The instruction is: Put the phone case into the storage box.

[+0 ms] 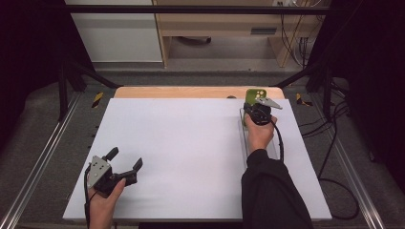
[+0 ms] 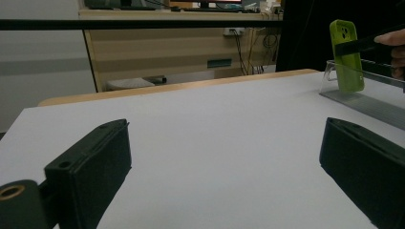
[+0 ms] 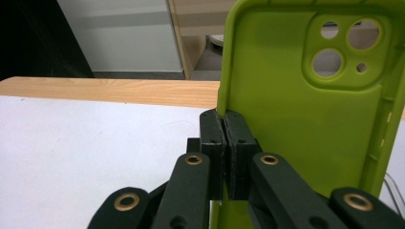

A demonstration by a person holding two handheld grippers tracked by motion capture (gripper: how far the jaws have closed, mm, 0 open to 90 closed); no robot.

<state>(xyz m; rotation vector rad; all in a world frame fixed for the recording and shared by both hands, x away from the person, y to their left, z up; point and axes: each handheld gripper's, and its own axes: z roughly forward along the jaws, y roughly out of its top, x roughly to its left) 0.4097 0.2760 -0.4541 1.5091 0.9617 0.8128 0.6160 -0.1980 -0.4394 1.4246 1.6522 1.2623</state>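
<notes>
Already the right hand-held gripper (image 3: 224,157) is clamped on the edge of the green phone case (image 3: 305,119), held upright over the clear stand (image 2: 363,102) near the desk's (image 1: 191,143) far right corner. Seating or lifting it remains, I judge. The left hand-held gripper (image 1: 125,160) idles, jaws apart, near the front left corner.

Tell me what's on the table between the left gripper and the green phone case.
Nothing: bare white tabletop separates the left gripper from the green phone case, seen in the high view.

Even overhead light, dark surroundings, soft shadows, close foreground slightly blurred
</notes>
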